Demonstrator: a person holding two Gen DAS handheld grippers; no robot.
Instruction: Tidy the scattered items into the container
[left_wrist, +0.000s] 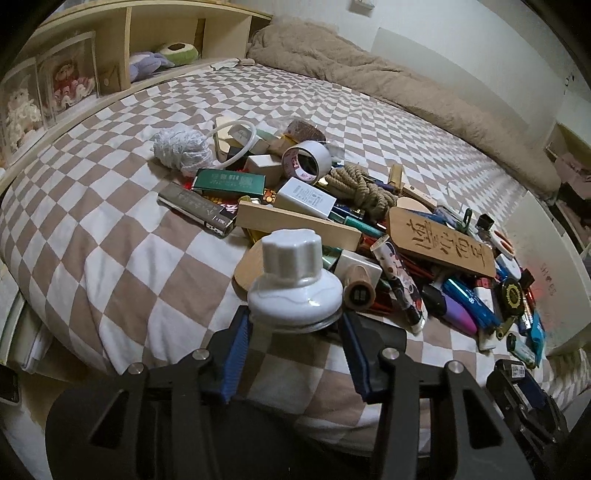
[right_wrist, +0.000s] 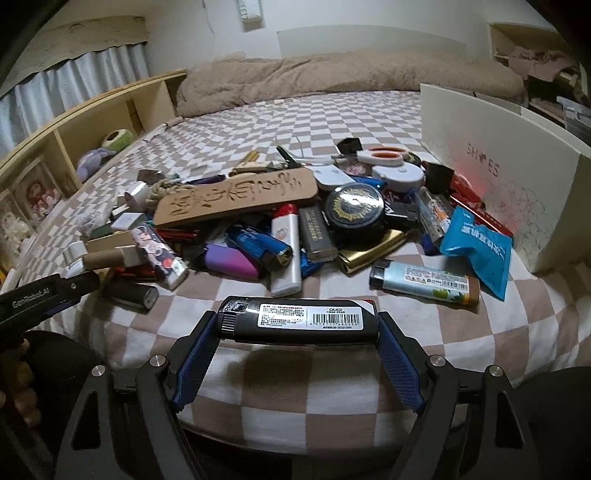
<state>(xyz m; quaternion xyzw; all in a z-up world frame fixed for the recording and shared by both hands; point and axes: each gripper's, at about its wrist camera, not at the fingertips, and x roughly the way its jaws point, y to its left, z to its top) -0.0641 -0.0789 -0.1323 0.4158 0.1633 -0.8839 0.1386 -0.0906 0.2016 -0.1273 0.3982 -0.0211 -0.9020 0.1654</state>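
Scattered items lie heaped on the checkered bedspread, just left of the white shoebox. My right gripper is clamped end to end on a black lighter. My left gripper grips a white bottle at its base, beside the wooden plaque.

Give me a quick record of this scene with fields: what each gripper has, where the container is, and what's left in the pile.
left gripper: shut on white bottle
right gripper: shut on black lighter, gripped end to end
container: white box at the pile's right edge
surface: checkered bedsheet
pile: carved wooden plaque, tape roll, rope, many lighters
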